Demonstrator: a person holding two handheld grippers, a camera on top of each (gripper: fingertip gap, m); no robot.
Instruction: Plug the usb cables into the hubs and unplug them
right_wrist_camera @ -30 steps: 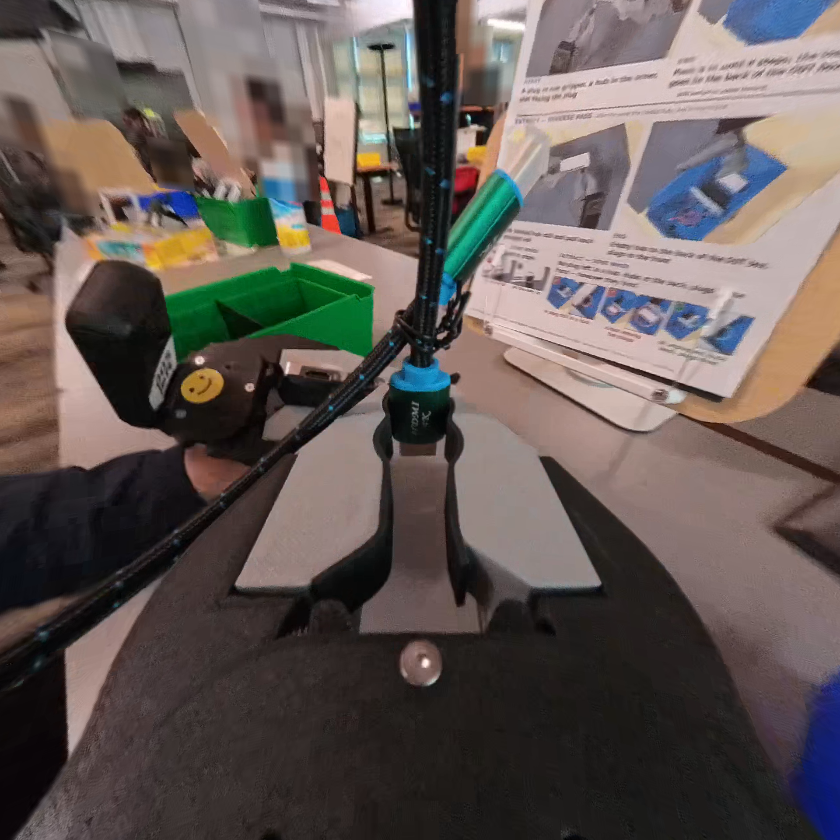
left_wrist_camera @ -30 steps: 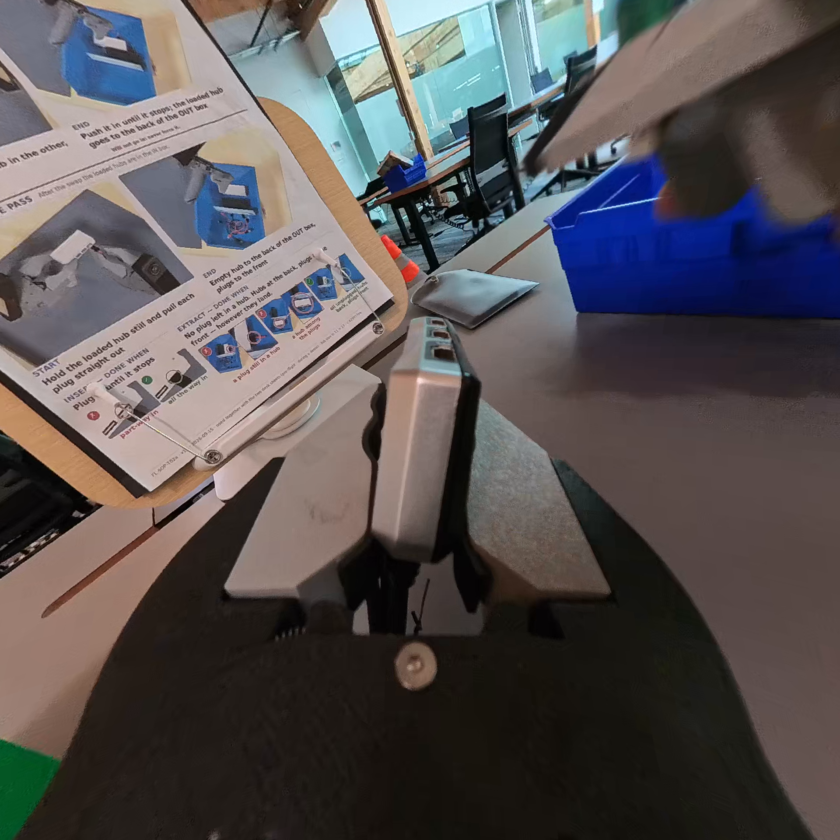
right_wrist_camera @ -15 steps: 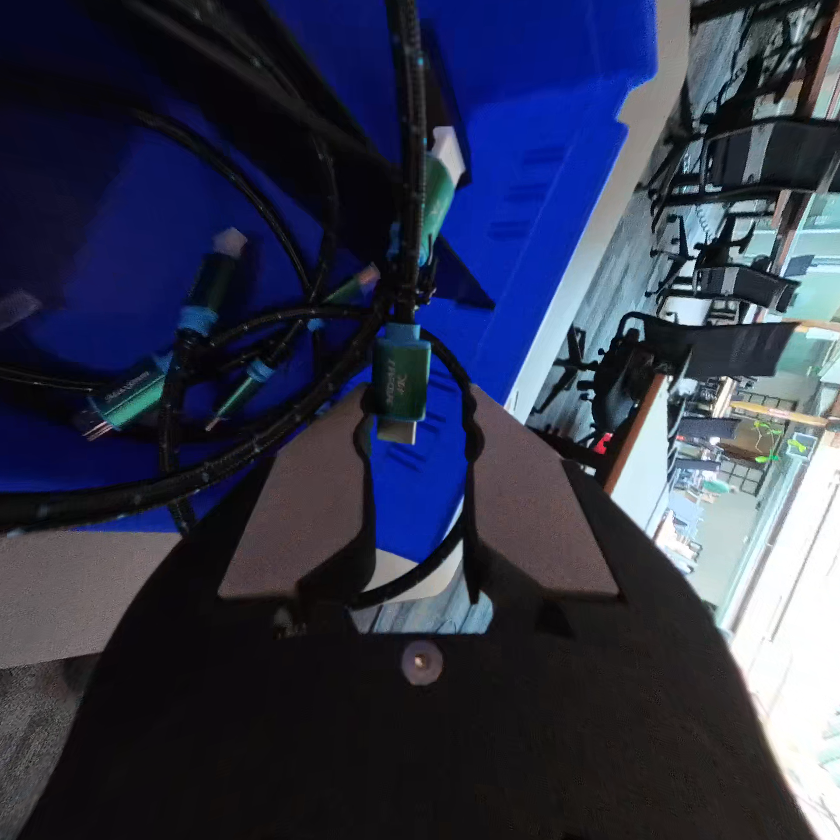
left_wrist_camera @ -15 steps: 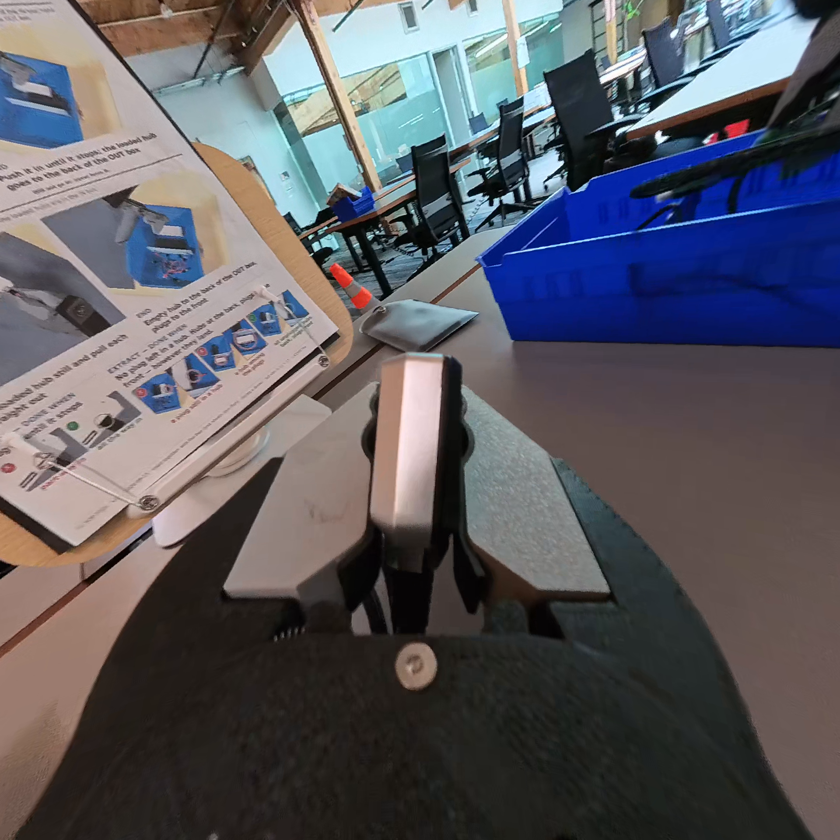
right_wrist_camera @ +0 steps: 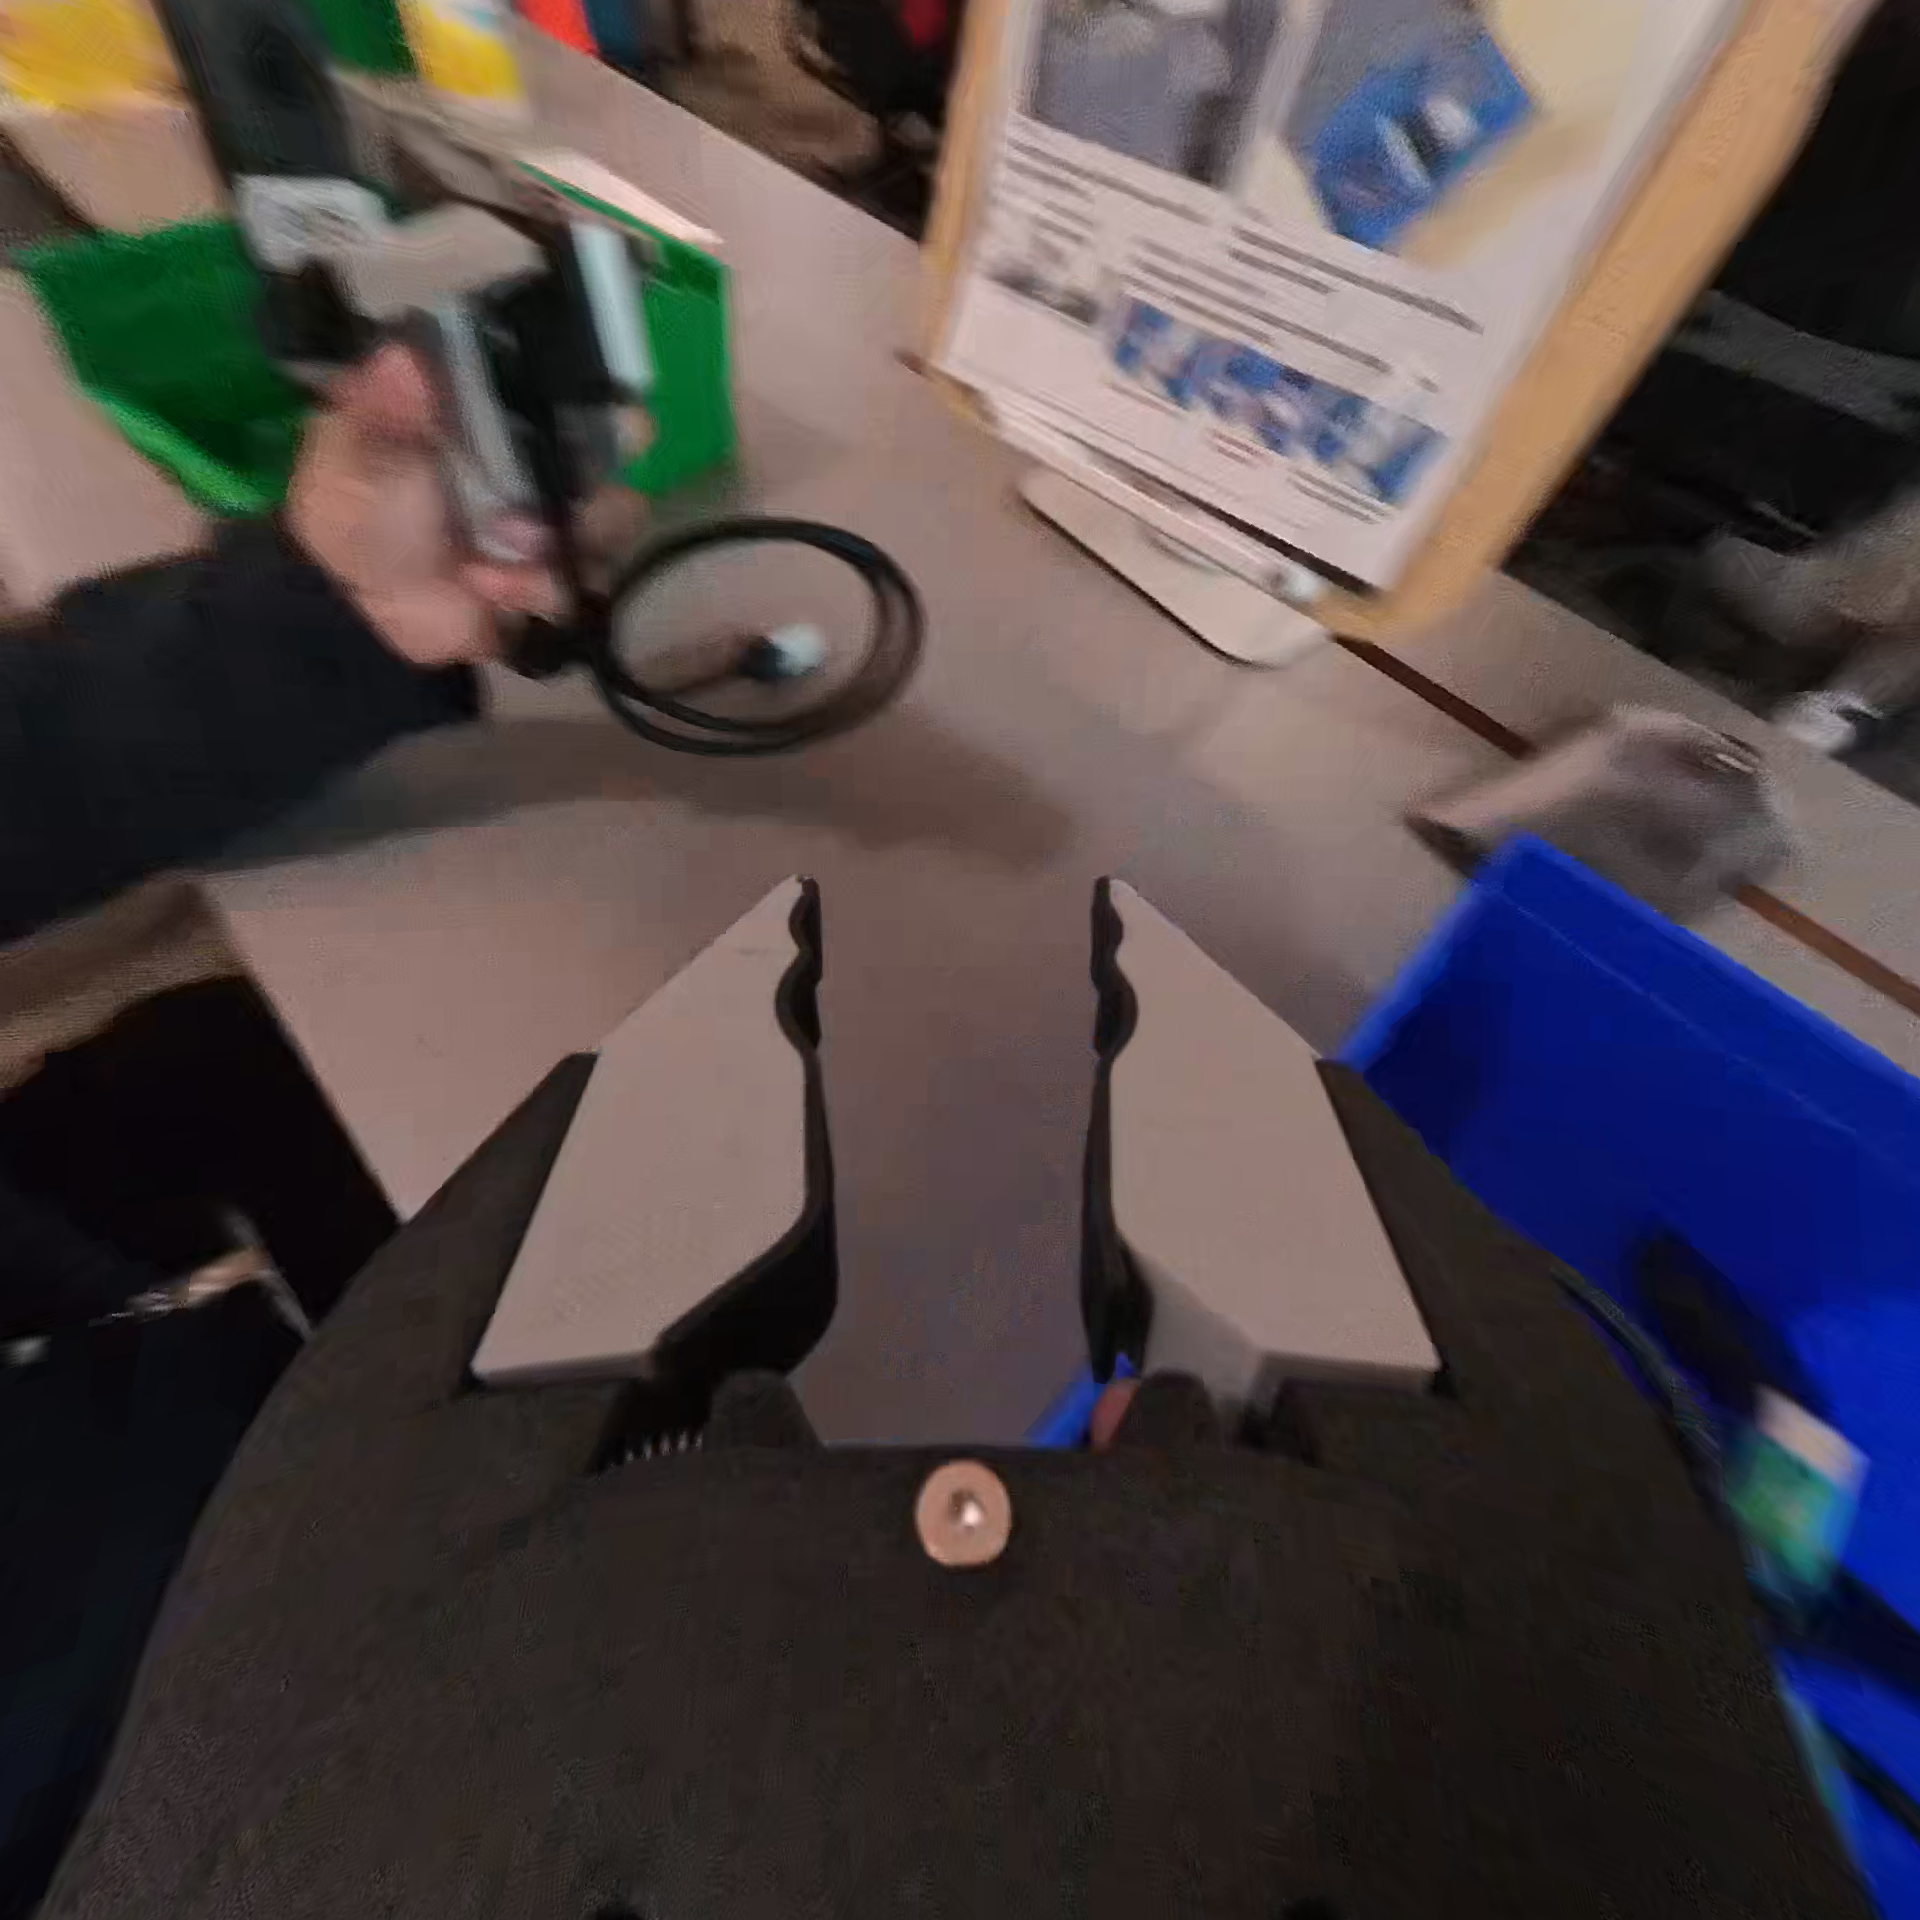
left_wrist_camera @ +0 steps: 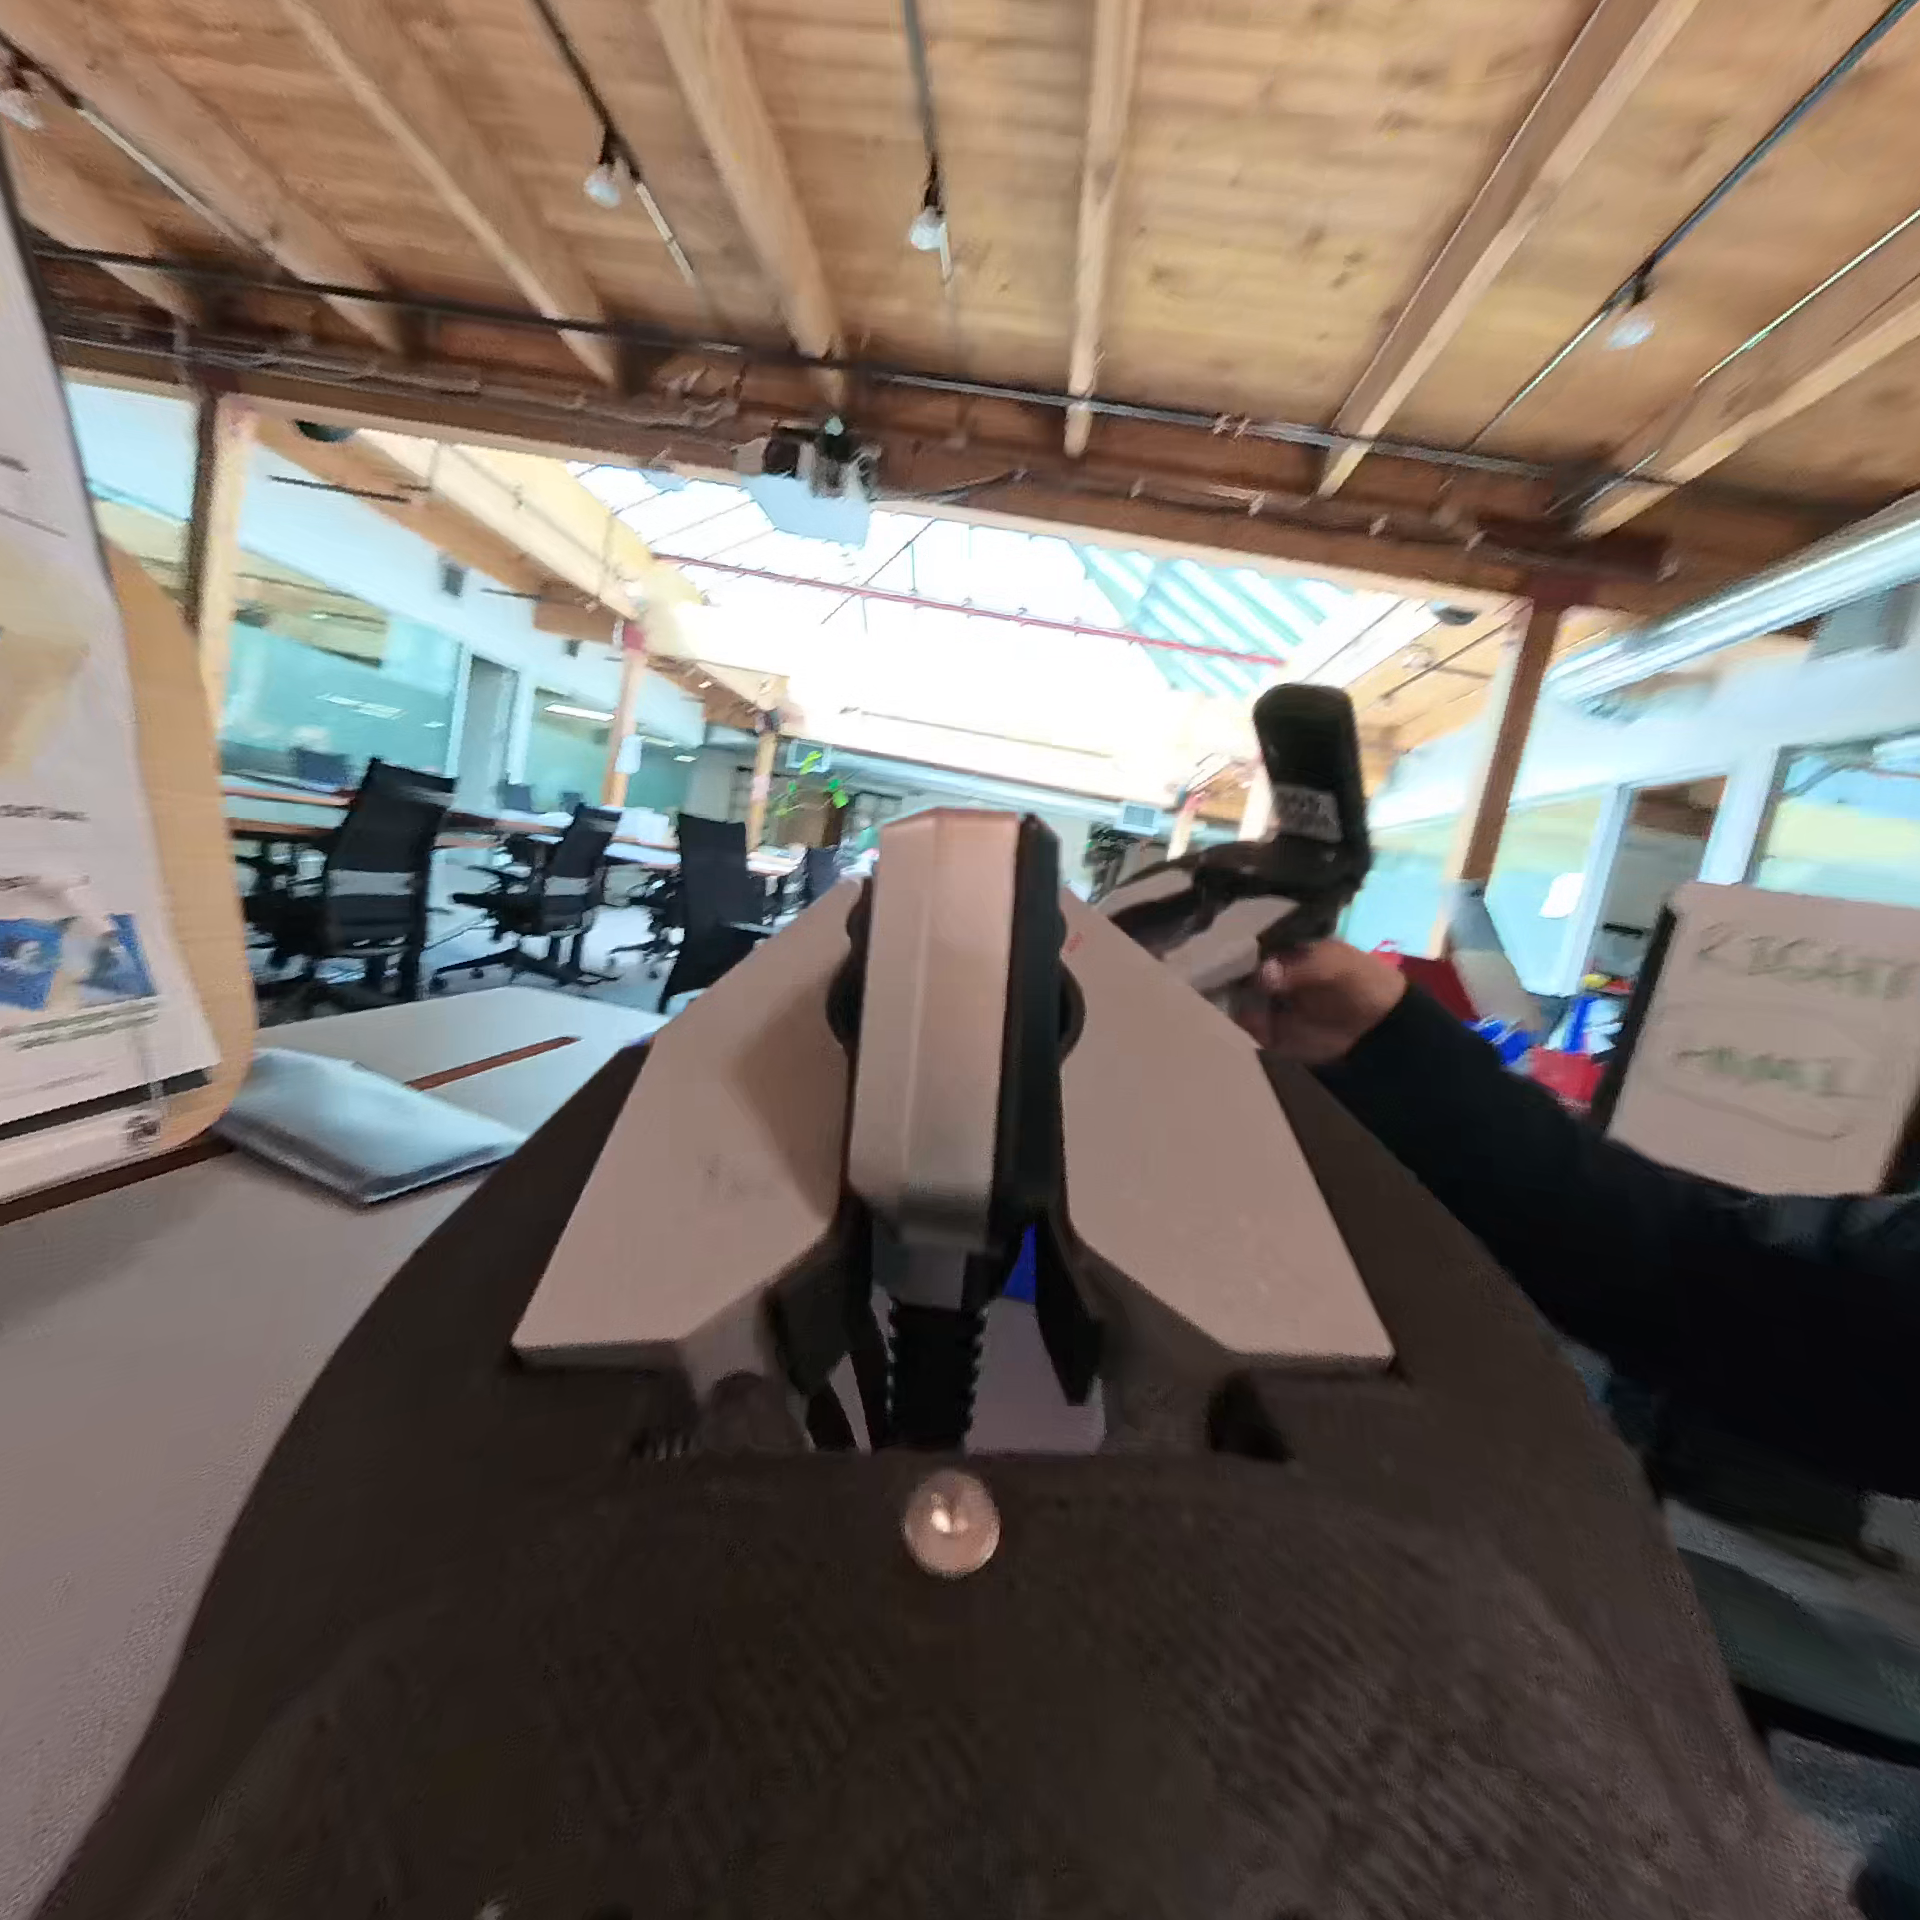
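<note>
My left gripper (left_wrist_camera: 956, 914) is shut on a silver hub with a black side (left_wrist_camera: 935, 1018) and points up toward the ceiling. The right wrist view shows the same gripper far left (right_wrist_camera: 488, 416), held by a hand, with the hub (right_wrist_camera: 608, 301) upright and its black cable (right_wrist_camera: 748, 740) hanging in a loop above the table. My right gripper (right_wrist_camera: 954, 904) is open and empty above the grey table (right_wrist_camera: 935, 1143), just left of a blue bin (right_wrist_camera: 1662, 1091). A green-plugged cable (right_wrist_camera: 1787, 1507) lies in that bin. The right gripper also shows in the left wrist view (left_wrist_camera: 1226, 925).
An instruction board on a white stand (right_wrist_camera: 1247, 312) is at the back of the table and also shows in the left wrist view (left_wrist_camera: 73, 831). A green bin (right_wrist_camera: 166, 343) stands far left. A grey pouch (right_wrist_camera: 1642, 790) lies behind the blue bin. Office chairs (left_wrist_camera: 374, 894) are beyond. One gripper's finger ends stand about 20 centimetres off the other's.
My right gripper let go of the green-plugged cable in the blue bin, opened, and swung back over the table. My left gripper tilted upward, still holding the hub.
</note>
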